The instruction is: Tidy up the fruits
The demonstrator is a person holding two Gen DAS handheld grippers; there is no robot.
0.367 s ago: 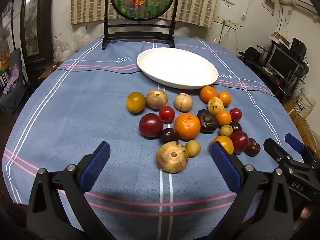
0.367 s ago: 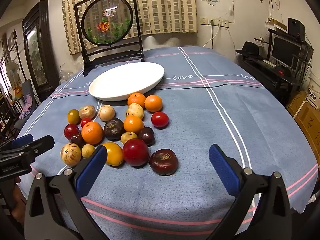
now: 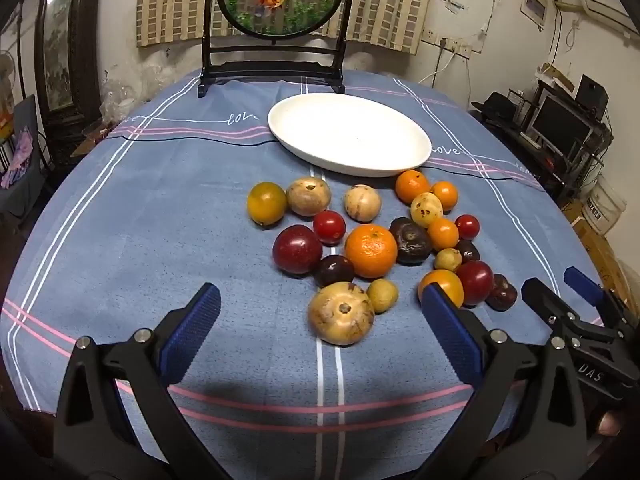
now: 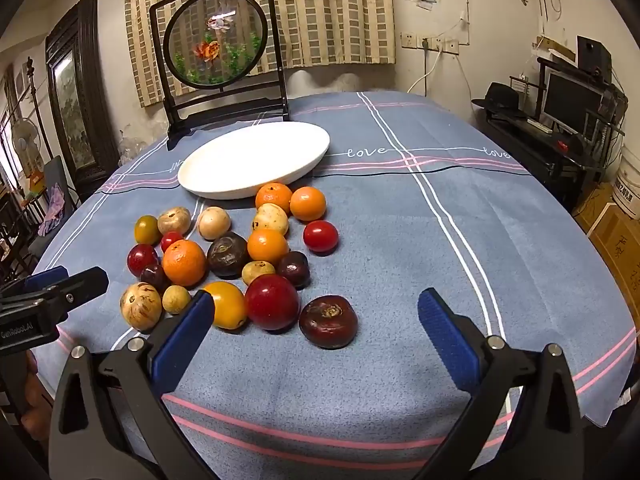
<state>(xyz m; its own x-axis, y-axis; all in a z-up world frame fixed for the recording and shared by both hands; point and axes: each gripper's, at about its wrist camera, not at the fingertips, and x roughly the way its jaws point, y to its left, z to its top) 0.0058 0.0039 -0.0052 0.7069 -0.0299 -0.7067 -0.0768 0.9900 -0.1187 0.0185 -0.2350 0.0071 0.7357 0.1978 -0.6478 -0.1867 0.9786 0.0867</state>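
Both grippers, left gripper [image 3: 320,322] and right gripper [image 4: 314,332], gape empty near the tablecloth's [image 3: 160,220] front edge; round smooth fruits [image 3: 342,313] may roll, so pinch across the middle

A round table [image 3: 120,220] carries a blue cloth with pink and white stripes. Toward its far edge stands a dark-framed round goldfish screen [image 3: 276,20], with a white oval plate [image 3: 348,136] just before it. Near the middle lies a loose cluster of fruits [image 3: 370,250], orange, red, tan and dark purple.

Left hand-held gripper's finger [image 3: 448,332] partly hides yellow-orange fruit [image 3: 446,282]
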